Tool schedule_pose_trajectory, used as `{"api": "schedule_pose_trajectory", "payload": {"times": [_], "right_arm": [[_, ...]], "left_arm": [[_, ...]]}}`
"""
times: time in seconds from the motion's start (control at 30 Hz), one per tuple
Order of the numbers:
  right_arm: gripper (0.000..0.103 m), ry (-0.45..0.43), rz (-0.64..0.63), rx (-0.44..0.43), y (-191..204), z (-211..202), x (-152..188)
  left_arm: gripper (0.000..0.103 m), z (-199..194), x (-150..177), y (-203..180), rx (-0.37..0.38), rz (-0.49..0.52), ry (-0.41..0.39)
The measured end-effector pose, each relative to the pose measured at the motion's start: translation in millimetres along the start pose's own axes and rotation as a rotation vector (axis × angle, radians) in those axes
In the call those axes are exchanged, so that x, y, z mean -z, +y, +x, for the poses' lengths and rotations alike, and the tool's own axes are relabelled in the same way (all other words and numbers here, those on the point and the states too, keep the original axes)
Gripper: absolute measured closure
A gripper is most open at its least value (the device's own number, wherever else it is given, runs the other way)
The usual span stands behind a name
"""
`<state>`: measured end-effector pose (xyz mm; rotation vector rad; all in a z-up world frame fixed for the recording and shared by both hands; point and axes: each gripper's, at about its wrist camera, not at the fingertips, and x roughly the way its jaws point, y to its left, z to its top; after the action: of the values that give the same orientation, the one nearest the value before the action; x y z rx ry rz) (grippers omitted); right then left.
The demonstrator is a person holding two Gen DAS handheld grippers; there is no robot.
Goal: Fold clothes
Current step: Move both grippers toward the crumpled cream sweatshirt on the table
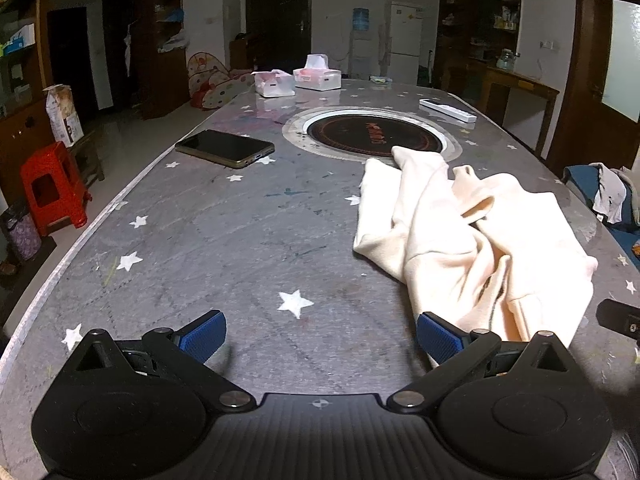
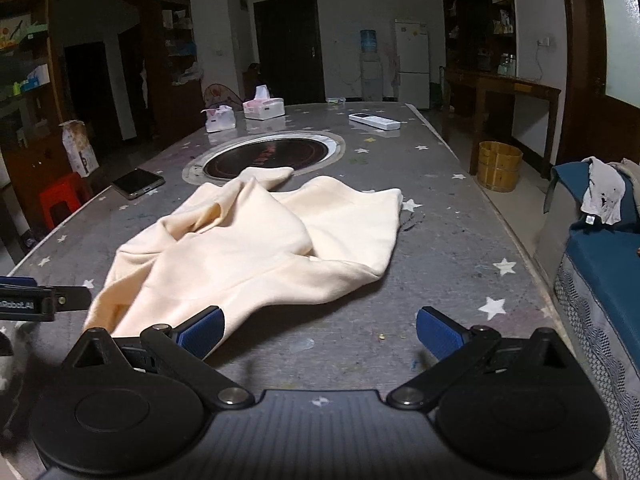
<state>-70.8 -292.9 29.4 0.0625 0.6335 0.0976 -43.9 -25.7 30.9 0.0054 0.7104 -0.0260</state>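
Hovering low over the near end of the counter [image 1: 224,248], the left gripper [image 1: 320,336] points forward along the surface with its jaws spread wide and nothing between them; its right blue pad [image 1: 438,338] sits just at the near hem of the cream garment [image 1: 472,248]. The right gripper [image 2: 320,334] is held level beside it, jaws equally wide and empty, its left blue pad [image 2: 202,332] overlapping the garment's [image 2: 256,248] nearest corner in the right wrist view; whether it touches the cloth cannot be told. Each gripper shows at the edge of the other's view.

The garment lies crumpled and unfolded on the star-patterned counter [image 2: 460,248], rumpled folds in its middle, its far end reaching onto the rim of the round black cooktop [image 1: 374,134] set into the surface. Left of the cooktop lies a dark phone [image 1: 225,148]. Beyond it stand two tissue boxes [image 1: 317,74], and a white remote [image 1: 448,110] lies to the far right. A red stool [image 1: 52,188] stands on the floor left of the counter, and a wooden bucket [image 2: 500,166] to its right.
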Motion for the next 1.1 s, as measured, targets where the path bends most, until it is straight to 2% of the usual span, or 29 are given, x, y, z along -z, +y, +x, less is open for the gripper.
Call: {"api": "schedule_pose_trajectory", "payload": {"times": [0.23,1.1], "right_arm": [[0.000,0.003,-0.015,-0.026,8,0,-1],[0.000,-0.004,-0.043,-0.036,17,18,-18]], "left_arm": [[0.000,-1,-4,-6,0.012,0.011,-0.003],[0.000,16,-26,-22,0.049,0.033,-0.010]]}}
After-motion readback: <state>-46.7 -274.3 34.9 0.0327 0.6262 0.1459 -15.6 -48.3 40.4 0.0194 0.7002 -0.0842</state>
